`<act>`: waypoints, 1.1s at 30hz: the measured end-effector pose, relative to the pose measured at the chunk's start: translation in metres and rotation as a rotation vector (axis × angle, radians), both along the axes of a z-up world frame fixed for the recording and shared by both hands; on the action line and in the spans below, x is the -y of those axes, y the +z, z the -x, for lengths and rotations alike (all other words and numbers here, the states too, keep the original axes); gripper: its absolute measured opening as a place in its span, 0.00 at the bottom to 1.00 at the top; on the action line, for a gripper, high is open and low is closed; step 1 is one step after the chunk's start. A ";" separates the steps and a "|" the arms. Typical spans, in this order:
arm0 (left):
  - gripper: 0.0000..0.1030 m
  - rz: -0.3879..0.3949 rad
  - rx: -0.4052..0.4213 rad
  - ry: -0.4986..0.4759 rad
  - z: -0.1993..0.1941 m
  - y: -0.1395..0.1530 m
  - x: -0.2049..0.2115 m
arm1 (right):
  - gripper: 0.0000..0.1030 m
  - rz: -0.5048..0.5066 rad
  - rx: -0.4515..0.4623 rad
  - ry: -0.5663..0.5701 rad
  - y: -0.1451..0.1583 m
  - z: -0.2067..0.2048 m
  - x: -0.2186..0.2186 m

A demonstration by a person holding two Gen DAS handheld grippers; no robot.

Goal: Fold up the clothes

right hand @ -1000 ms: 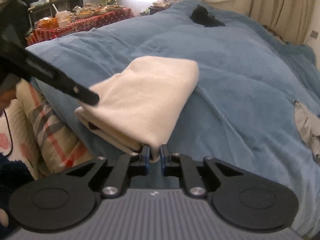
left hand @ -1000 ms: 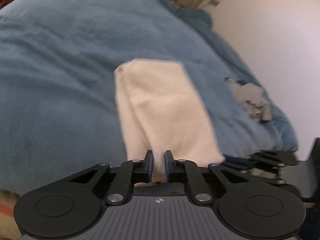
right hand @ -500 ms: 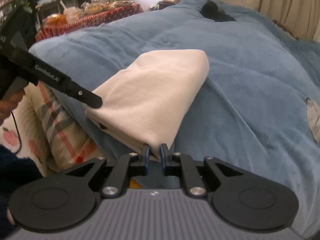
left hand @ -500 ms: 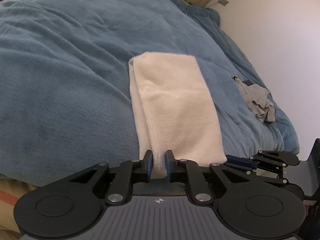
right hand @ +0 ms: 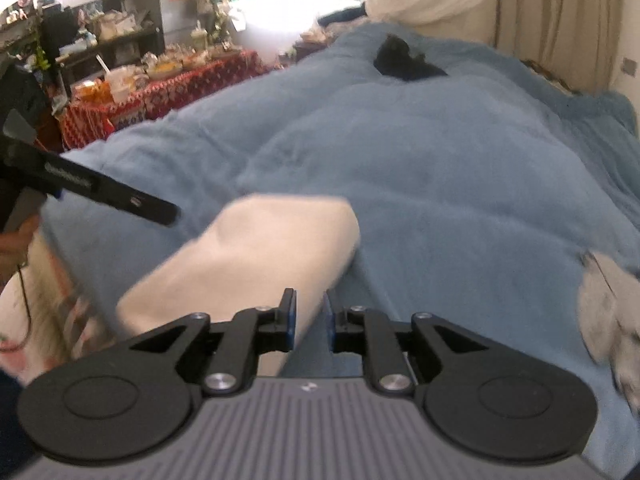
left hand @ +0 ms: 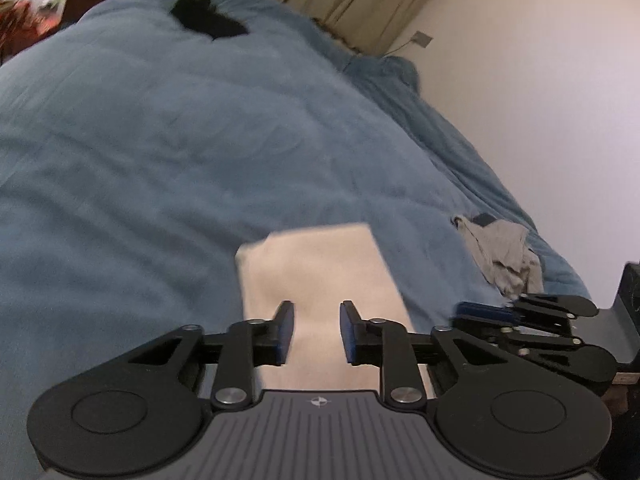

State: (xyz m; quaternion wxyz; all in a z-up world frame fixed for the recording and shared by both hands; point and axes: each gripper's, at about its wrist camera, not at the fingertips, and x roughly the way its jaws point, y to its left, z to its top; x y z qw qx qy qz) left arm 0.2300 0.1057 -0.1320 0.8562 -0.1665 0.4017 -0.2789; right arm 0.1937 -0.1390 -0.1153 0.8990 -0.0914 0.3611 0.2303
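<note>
Jaws part: your left gripper (left hand: 316,330) narrows again, your right gripper (right hand: 307,322) widens, both releasing the folded cream towel (left hand: 320,276) onto the blue duvet (left hand: 160,160); fold done.

You're working over a bed covered by a blue plush blanket (left hand: 168,152). On it, nearest you, lies the folded cream garment (left hand: 320,268); a crumpled grey garment (left hand: 502,254) sits well apart by the wall-side edge. A black item (right hand: 402,62) rests at the far end.
</note>
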 end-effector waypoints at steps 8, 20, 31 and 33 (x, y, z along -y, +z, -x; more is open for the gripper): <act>0.07 -0.069 -0.033 -0.015 -0.043 -0.042 0.032 | 0.15 0.004 -0.023 0.028 -0.041 -0.071 -0.036; 0.06 -0.093 -0.005 0.027 -0.058 -0.048 0.029 | 0.12 0.025 -0.002 -0.023 -0.057 -0.094 -0.033; 0.06 -0.072 -0.004 -0.013 -0.032 -0.036 0.031 | 0.15 0.017 -0.023 -0.032 -0.057 -0.070 -0.033; 0.06 -0.076 -0.004 -0.033 -0.022 -0.034 0.034 | 0.16 0.031 -0.012 -0.029 -0.058 -0.049 -0.036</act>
